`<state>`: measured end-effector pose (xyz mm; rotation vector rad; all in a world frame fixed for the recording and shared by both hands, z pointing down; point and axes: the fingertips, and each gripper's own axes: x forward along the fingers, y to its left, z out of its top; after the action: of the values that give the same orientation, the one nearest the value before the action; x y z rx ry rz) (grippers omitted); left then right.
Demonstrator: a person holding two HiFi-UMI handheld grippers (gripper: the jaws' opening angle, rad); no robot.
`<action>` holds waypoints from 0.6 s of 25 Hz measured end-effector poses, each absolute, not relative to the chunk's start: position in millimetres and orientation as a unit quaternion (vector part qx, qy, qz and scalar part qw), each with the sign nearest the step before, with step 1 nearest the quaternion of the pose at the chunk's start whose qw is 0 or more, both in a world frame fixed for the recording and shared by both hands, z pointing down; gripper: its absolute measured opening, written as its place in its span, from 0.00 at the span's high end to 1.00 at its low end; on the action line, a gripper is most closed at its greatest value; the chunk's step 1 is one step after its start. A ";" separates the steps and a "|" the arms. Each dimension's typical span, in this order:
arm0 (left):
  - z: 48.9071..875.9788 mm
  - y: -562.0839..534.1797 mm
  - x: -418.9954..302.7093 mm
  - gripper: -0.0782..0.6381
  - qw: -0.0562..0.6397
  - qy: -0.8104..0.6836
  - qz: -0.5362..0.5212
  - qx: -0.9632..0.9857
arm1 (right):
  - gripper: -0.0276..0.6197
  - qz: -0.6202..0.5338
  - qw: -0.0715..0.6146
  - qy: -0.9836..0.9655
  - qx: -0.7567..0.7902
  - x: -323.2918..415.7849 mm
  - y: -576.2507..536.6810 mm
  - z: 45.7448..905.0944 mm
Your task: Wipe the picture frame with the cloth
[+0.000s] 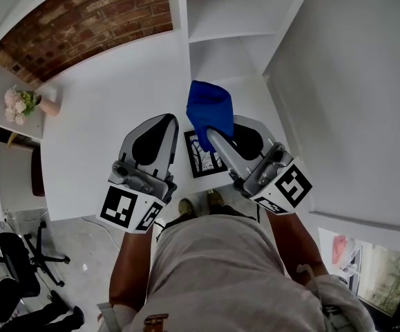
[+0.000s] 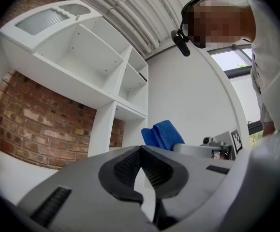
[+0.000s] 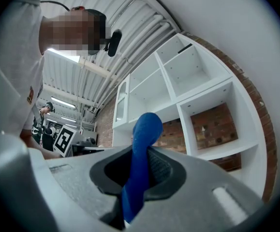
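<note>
1 cloth (image 3: 145, 129) juts lengthwise from the right gripper (image 3: 140, 151).

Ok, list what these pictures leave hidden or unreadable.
- Picture frame: head view, right part covered by the right claw and cloth; its print is too small to read.
- Neither gripper view shows the frame at all.
- Flowers: head view, too small for detail.

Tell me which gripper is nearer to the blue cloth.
Right. The right gripper is clamped on the blue cloth, which sticks out past its jaws; the left gripper, shut and empty, sits beside it, apart.
</note>
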<state>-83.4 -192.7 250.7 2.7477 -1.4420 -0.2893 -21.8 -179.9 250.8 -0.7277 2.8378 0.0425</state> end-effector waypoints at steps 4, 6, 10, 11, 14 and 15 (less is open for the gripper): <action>252.1 -193.4 -82.8 0.89 0.016 -0.460 -0.095 0.883 | 0.88 0.015 0.105 0.962 -0.250 -20.6 -180.6 252.0; 253.6 -193.4 -81.3 0.89 0.018 -0.459 -0.095 0.883 | 0.88 0.016 0.104 0.962 -0.252 -19.3 -180.5 252.7; 255.3 -193.5 -78.9 0.89 0.021 -0.456 -0.097 0.885 | 0.88 0.016 0.101 0.962 -0.254 -18.0 -180.5 254.3; 255.6 -193.0 -78.6 0.89 0.022 -0.455 -0.097 0.885 | 0.88 0.016 0.100 0.962 -0.254 -18.2 -180.0 254.8; 256.0 -192.0 -77.6 0.89 0.022 -0.454 -0.098 0.885 | 0.88 0.015 0.097 0.962 -0.253 -18.8 -179.2 256.4; 256.1 -191.9 -77.4 0.89 0.022 -0.454 -0.098 0.885 | 0.88 0.014 0.097 0.962 -0.253 -18.9 -179.3 257.0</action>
<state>-77.4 -191.9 256.1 2.7425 -1.4060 -0.3033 -18.9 -179.3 257.0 -0.7498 2.8499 0.0409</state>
